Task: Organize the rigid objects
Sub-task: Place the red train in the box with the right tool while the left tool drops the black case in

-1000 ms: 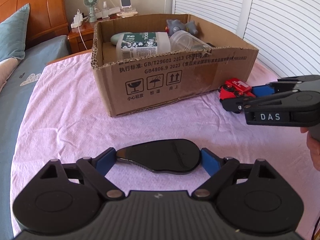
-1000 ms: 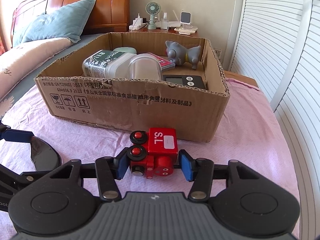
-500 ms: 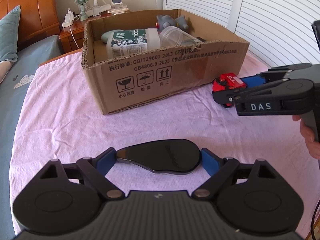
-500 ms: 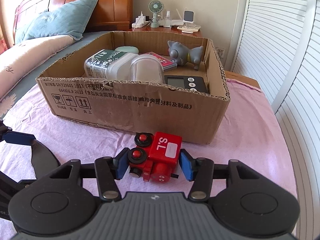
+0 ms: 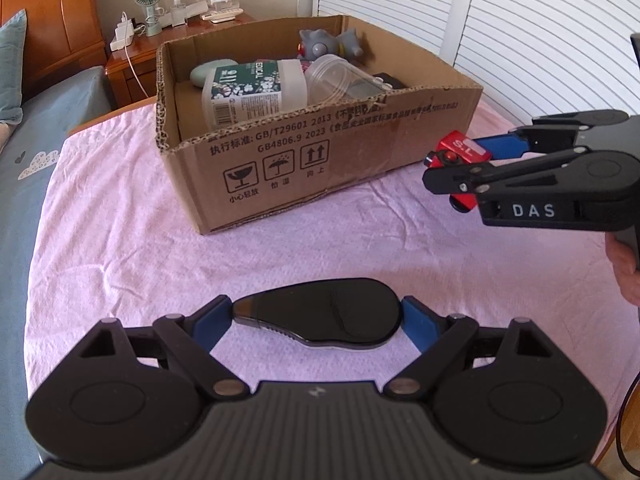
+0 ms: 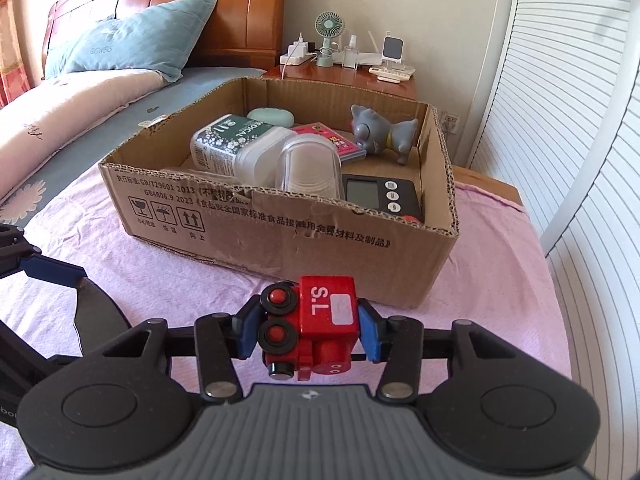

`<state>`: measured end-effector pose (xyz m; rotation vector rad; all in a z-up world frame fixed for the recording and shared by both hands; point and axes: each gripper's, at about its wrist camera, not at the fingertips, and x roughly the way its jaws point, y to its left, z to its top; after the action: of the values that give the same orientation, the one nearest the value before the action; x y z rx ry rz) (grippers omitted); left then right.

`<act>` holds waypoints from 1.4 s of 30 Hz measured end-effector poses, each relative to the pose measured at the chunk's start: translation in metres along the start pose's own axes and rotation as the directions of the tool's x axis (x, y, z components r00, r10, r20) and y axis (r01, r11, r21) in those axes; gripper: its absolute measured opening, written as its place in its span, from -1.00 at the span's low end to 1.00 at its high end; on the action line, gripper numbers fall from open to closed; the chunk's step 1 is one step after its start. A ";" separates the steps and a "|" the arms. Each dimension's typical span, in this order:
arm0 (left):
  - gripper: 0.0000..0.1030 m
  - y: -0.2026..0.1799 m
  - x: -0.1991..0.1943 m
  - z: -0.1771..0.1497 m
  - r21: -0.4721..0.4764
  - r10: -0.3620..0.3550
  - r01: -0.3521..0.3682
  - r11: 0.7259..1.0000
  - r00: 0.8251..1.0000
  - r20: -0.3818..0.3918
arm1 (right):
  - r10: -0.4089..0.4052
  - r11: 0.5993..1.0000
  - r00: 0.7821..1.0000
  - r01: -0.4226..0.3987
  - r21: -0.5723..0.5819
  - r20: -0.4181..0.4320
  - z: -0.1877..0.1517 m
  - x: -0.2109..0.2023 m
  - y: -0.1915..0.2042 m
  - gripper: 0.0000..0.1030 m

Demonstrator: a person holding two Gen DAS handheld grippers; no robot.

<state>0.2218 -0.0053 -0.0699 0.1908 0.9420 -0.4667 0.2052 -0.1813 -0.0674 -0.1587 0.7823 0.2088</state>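
My left gripper (image 5: 318,316) is shut on a flat black oval object (image 5: 324,312), held above the pink cloth in front of the cardboard box (image 5: 320,156). My right gripper (image 6: 306,330) is shut on a red toy train (image 6: 316,324) marked "S.L", lifted off the cloth just before the box's near wall (image 6: 320,232). In the left wrist view the right gripper (image 5: 472,164) holds the train (image 5: 460,152) to the right of the box. The box holds a white floral bottle (image 6: 232,146), a clear cup (image 6: 308,164), a grey cat figure (image 6: 380,130), a black scale (image 6: 384,196) and a pink booklet (image 6: 332,142).
The box stands on a pink cloth (image 5: 120,220) over the bed. A nightstand (image 6: 352,76) with a small fan and chargers stands behind it. White slatted doors (image 6: 580,160) run along the right. A blue pillow (image 6: 132,44) and headboard lie to the far left.
Both grippers have risen with their objects. The red train has left the cloth and tilted level in the right gripper. The views now look down into the box from higher up.
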 end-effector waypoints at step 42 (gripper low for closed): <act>0.74 0.044 0.013 0.179 -0.026 0.145 -0.143 0.989 0.982 0.117 | -0.031 0.979 0.996 0.048 0.199 -0.085 0.096 0.010 -0.056 1.00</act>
<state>0.3804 -0.0339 0.0217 0.2113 0.8091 -0.3322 0.2908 -0.2135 -0.0036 0.0080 0.8759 0.0849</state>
